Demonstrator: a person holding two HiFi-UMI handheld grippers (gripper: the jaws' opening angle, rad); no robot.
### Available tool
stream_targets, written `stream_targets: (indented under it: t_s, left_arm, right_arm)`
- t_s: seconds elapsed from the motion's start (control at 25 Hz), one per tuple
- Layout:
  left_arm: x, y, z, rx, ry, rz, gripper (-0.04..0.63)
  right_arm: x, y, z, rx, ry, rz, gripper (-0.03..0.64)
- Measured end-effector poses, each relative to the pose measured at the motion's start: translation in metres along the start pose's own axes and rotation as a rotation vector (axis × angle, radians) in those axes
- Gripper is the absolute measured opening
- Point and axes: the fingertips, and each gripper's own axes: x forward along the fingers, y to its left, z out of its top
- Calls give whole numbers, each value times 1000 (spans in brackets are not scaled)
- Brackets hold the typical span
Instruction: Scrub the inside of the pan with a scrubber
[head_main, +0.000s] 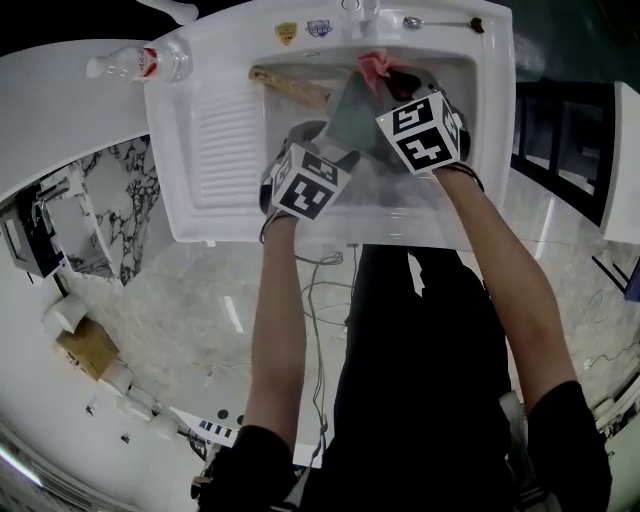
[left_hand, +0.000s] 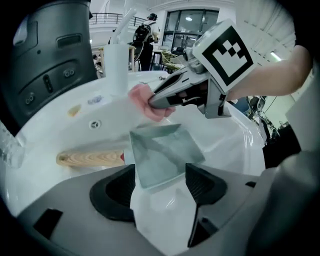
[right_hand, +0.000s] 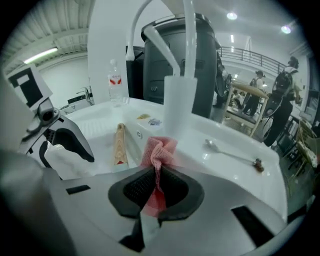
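Left gripper (left_hand: 160, 182): clamping both jaws on the near rim of the pan (left_hand: 162, 152), holding it inside the basin.
Right gripper (right_hand: 157, 187): pinching the scrubber (right_hand: 159, 150) between nearly closed jaws, leaving pink mesh bunched above the pads.
Pan: sitting in the basin of the sink (head_main: 180, 150), showing a grey square body between the two grippers and pointing its wooden handle (head_main: 290, 87) toward the drainboard (head_main: 230, 135) side.
Scrubber: hanging over the pan's far edge, close to the basin's back wall below the faucet (right_hand: 180, 75); touching the pan or clearing it, not discernible.
Water bottle (head_main: 140, 62): standing on the counter just beyond the sink's left rear corner.
Spoon (head_main: 440, 22): lying on the sink's back ledge, right of the faucet.
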Motion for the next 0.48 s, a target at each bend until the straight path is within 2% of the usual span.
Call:
stream_targets:
  t_s: [0.28, 0.36, 0.48]
  left_arm:
    - [-48, -42, 57, 3, -128, 112, 328]
    - [-65, -55, 74, 7, -173, 162, 230]
    - [-91, -76, 93, -8, -242, 219, 188]
  right_arm:
    - [-102, -29, 17, -92, -70, -56, 43]
    - [-133, -33, 20, -113, -97, -51, 43]
    - [-175, -36, 19, -140, -131, -49, 43]
